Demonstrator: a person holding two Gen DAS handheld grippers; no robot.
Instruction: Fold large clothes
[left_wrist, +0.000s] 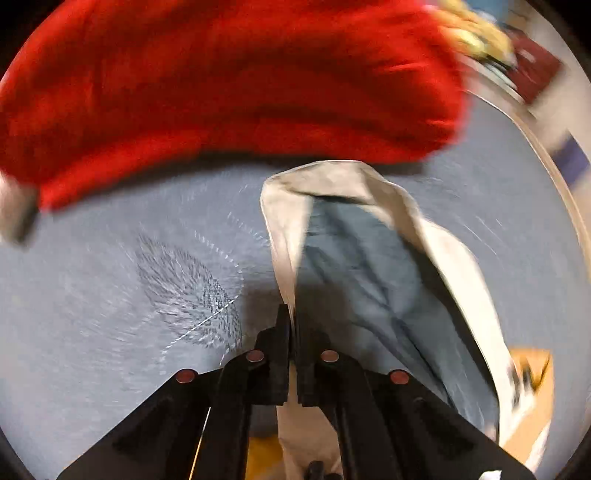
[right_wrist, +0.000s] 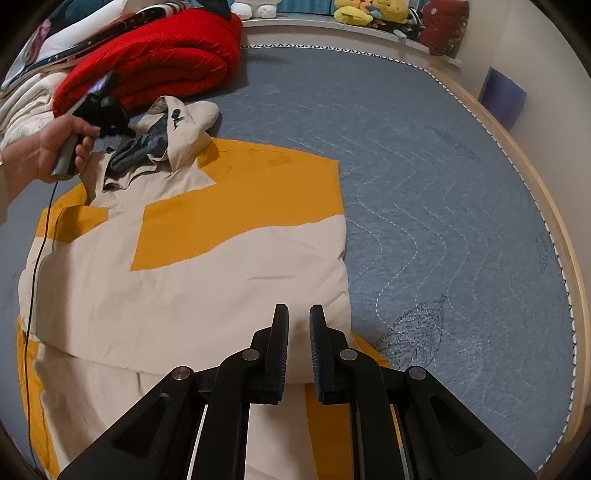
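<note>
Left hand-held gripper (left_wrist: 293, 332) pinches the jacket (right_wrist: 184, 277) hood (left_wrist: 332, 229); right hand-held gripper (right_wrist: 299, 325) hovers, narrowly spread, empty. Step: folding hood inward. Next: lay it flat on the jacket.

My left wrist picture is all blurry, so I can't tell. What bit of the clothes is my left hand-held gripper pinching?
Observer: The right wrist view shows the left hand-held gripper shut on the beige collar end of the beige and yellow fabric jacket.
Operator: Is the rest lying flat?
Observer: Yes, its body lies spread on the grey-blue quilted mattress.
Operator: Where's my other one?
Observer: The right hand-held gripper hangs over the jacket's near beige edge, jaws slightly apart, holding nothing.
</note>
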